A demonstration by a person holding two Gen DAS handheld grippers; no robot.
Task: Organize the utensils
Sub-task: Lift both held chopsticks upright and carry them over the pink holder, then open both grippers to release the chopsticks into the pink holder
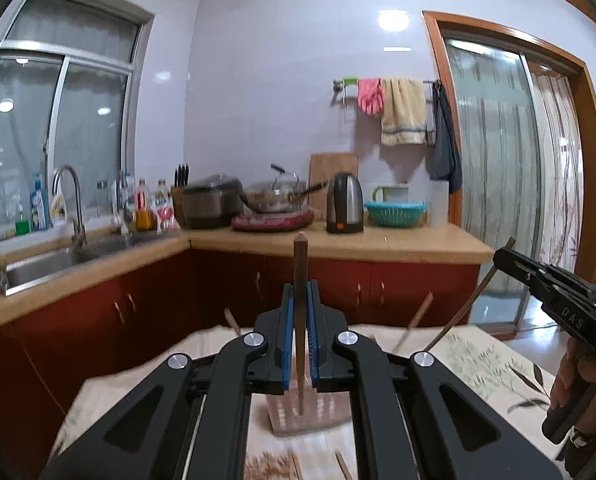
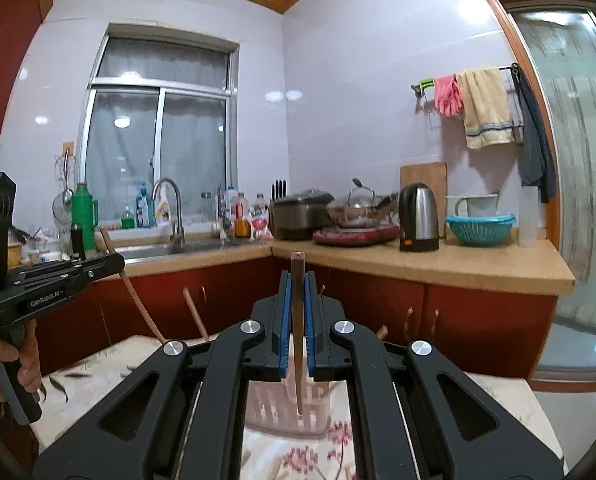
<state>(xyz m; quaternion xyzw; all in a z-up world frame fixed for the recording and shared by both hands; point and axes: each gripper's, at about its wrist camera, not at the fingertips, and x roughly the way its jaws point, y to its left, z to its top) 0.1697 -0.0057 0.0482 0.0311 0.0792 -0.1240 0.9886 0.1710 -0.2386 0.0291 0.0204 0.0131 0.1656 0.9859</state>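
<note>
My left gripper is shut on a brown chopstick, held upright with its lower tip over a pink slotted utensil holder. My right gripper is shut on another brown chopstick, upright, its tip over the same pink holder. Other chopsticks stick up from the holder behind my fingers. The right gripper also shows in the left wrist view, with its chopstick slanting down. The left gripper shows in the right wrist view.
The holder stands on a table with a floral cloth. Loose chopsticks lie on the cloth near me. Beyond are red cabinets, a counter with kettle, wok, cooker and green basket, and a sink.
</note>
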